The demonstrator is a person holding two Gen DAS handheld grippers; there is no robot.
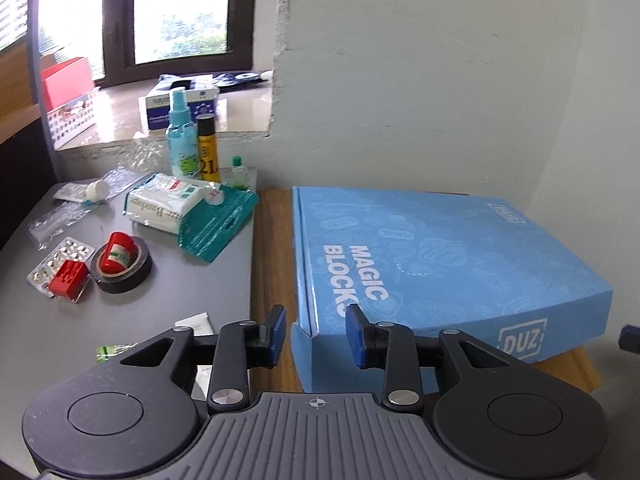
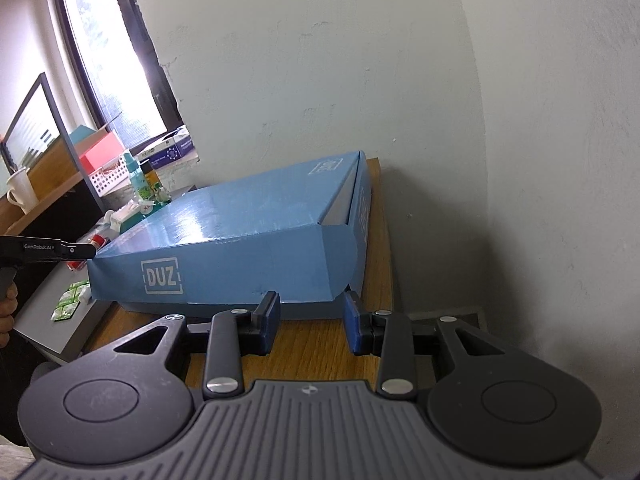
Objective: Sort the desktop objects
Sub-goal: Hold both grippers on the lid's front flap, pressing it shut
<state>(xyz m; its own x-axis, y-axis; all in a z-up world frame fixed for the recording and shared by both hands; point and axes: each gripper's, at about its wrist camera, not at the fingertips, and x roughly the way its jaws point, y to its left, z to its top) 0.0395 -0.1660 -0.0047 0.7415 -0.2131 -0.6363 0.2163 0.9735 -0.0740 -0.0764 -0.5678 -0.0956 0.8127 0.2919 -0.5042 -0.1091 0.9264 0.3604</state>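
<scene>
Blue box point(image 1: 440, 256) fills centre frame just beyond both parted, empty claws: left claw point(image 1: 316, 336), right claw point(image 2: 308, 322).

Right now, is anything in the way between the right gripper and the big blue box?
No. The right gripper is open just in front of the blue box, with only bare wooden table between them.

I'm looking at a rough, pale plastered wall point(image 1: 420, 80) with cracks in it. To its left a dark-framed window point(image 1: 180, 20) lets in bright daylight, over a glossy stone sill point(image 1: 120, 120). Below lie a grey laminate desk point(image 1: 160, 320) and, beside it, a brown wood-grain desk point(image 2: 320, 344) pushed against the wall.
</scene>
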